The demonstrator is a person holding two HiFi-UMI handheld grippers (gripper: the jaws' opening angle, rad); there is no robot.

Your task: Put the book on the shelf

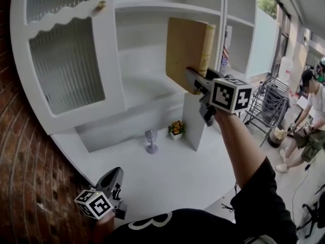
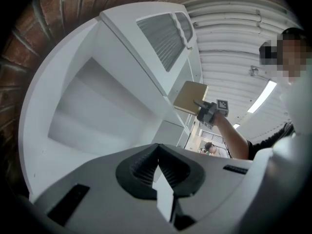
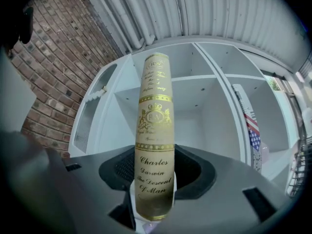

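A tan book (image 1: pixel 187 52) with gold lettering on its spine (image 3: pixel 155 130) is held upright in the air in front of the white shelf unit (image 1: pixel 152 14), level with its middle shelf. My right gripper (image 1: pixel 195 83) is shut on the book's lower end, and in the right gripper view the spine stands between the dark pads (image 3: pixel 122 167). The left gripper view shows the book (image 2: pixel 190 96) small and far off. My left gripper (image 1: pixel 116 173) hangs low at the left by the brick wall, its jaws (image 2: pixel 158 165) together with nothing in them.
A ribbed-glass cabinet door (image 1: pixel 66 65) stands open at the left. A grey goblet (image 1: pixel 151 140) and a small flower pot (image 1: pixel 176 128) sit on the white counter (image 1: pixel 167 177). A metal cart (image 1: pixel 269 103) and a person (image 1: pixel 311 111) are off to the right.
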